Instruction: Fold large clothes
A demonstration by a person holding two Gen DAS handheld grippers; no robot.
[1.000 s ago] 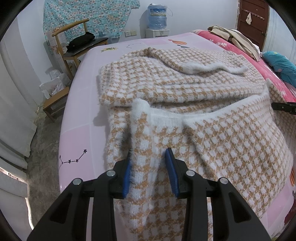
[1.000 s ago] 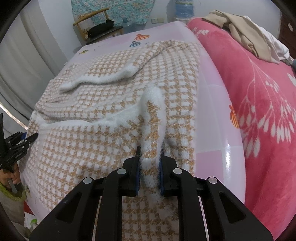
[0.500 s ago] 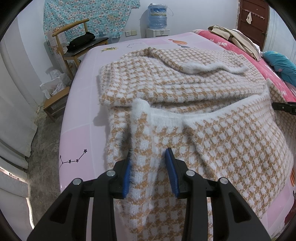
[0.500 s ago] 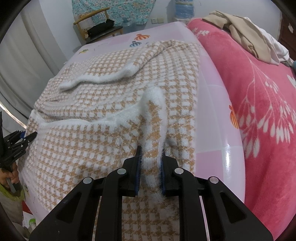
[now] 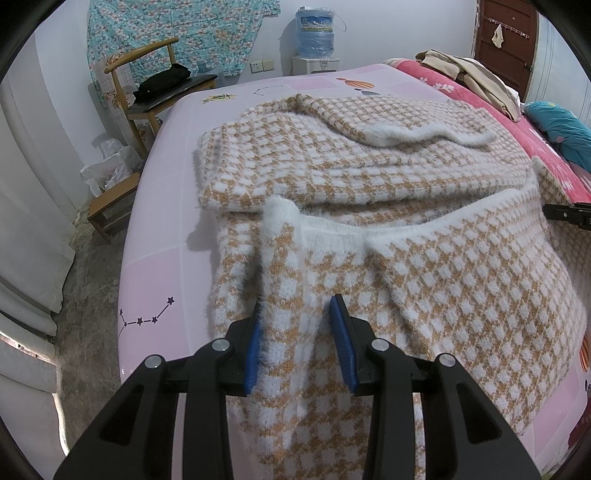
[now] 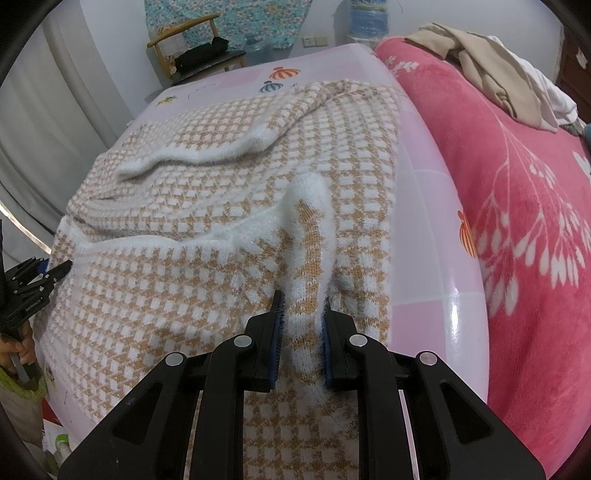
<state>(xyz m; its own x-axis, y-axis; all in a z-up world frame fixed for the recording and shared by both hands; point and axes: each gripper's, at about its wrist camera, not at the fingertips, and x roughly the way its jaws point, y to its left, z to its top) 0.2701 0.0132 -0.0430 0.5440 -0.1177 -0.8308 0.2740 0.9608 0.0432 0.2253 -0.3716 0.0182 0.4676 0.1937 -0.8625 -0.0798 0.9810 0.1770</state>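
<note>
A wooden chair (image 5: 155, 85) stands by the wall. A big water bottle (image 5: 314, 33) sits near it. Beige clothes (image 6: 476, 62) lie on a red blanket (image 6: 517, 229).

Bed (image 5: 159, 206), pink sheet: checked sweater (image 5: 369, 184), red blanket (image 6: 517, 184) alongside

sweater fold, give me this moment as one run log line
left tongs: gripping sweater hem | right tongs: gripping hem | sweater: sleeve folded across, on bed | fold: hem raised

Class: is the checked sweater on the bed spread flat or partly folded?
Partly folded: the sweater has its white-edged hem doubled over its body.
</note>
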